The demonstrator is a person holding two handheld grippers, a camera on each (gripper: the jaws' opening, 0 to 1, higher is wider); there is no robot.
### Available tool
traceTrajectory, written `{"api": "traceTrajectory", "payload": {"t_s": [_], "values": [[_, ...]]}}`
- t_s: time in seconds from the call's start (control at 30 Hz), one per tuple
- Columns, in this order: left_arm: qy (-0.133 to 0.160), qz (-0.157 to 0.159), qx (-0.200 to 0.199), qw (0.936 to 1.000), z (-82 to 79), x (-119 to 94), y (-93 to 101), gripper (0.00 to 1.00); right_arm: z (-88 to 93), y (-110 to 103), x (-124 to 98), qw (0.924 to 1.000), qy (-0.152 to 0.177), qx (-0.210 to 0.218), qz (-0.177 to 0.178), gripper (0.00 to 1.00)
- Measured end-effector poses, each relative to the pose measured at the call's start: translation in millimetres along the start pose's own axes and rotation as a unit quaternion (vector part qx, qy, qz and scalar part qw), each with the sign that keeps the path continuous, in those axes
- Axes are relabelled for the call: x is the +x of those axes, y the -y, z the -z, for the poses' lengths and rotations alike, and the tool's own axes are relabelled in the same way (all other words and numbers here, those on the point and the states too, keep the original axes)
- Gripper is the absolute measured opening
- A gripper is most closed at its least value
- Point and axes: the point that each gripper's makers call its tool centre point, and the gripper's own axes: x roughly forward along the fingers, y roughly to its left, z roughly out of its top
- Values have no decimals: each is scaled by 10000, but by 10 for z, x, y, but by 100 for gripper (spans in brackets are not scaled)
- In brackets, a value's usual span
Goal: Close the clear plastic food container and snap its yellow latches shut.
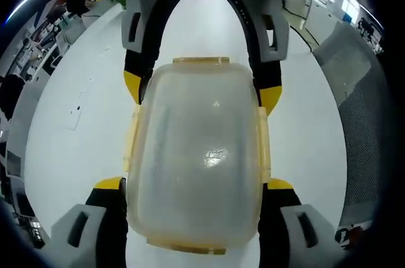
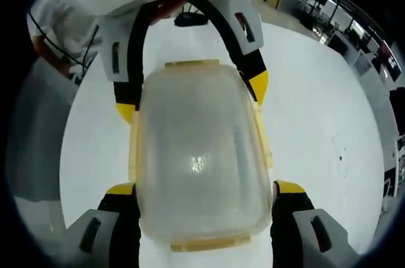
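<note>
**Container flanked from both ends on the white table**

The clear plastic food container (image 1: 197, 154) is seen lying on the white table (image 1: 69, 122), lid on, between the two grippers. In the left gripper view, the left gripper (image 1: 193, 217) is set with its jaws wide apart, one at each long side of the container; whether they press on it cannot be told. The right gripper (image 1: 204, 94) is faced from the far end, jaws likewise spread around the box. The yellow latches (image 1: 262, 147) are seen lying along the sides and at both ends. In the right gripper view, the same arrangement is mirrored around the container (image 2: 199, 154).
</note>
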Motion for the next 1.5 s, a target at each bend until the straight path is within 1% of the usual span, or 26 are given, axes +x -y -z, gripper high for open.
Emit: {"api": "traceTrajectory", "payload": {"t_s": [0.33,0.47,0.63,0.8,1.0,1.23,1.33,1.5], "values": [[-3,14,33,10000,-8,13,-155,86,-15,156,3,9999,99,46,8,87],[36,33,72,10000,-26,21,-202,86,-5,200,3,9999,64,86,24,87],[-27,39,93,9999,-37,37,-269,86,0,261,1,9999,-41,94,30,87],[46,38,84,9999,-43,36,-328,86,3,323,-2,9999,-11,106,44,87],[27,37,87,10000,-54,54,-403,86,4,400,4,9999,1,117,50,87],[59,56,129,9999,-58,62,-472,86,-4,458,6,9998,21,177,76,87],[26,57,139,9999,-54,59,-468,86,-8,464,14,9998,38,193,81,88],[108,52,133,9998,-65,51,-464,86,-10,464,0,9995,153,225,156,88]]}}
